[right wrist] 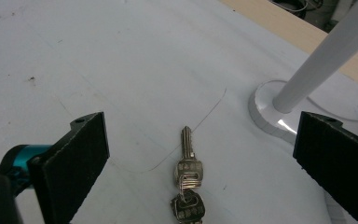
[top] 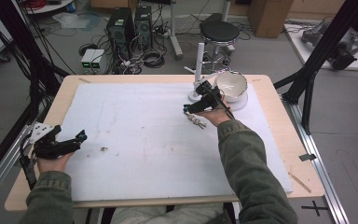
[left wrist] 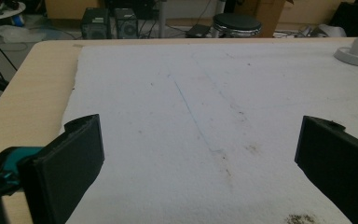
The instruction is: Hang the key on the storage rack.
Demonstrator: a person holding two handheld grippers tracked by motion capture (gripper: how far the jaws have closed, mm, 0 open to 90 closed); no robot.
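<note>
- Hovering over the bunch of keys [right wrist: 185,186], the right tool [top: 192,108] has its jaws spread wide and grips nothing
- Keys lie flat on the white mat [top: 144,135], right of centre toward the far side, near the white stand [right wrist: 303,74] with the white bowl [top: 231,85] beyond it
- Left tool [top: 77,138] is at the near left edge of the table [top: 63,93], jaws released and empty

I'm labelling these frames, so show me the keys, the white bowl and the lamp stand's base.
keys [right wrist: 187,175]: right gripper view, on the upper key's head.
white bowl [top: 231,85]: high view, on its inner wall.
lamp stand's base [right wrist: 263,110]: right gripper view, on the base's left rim.
</note>
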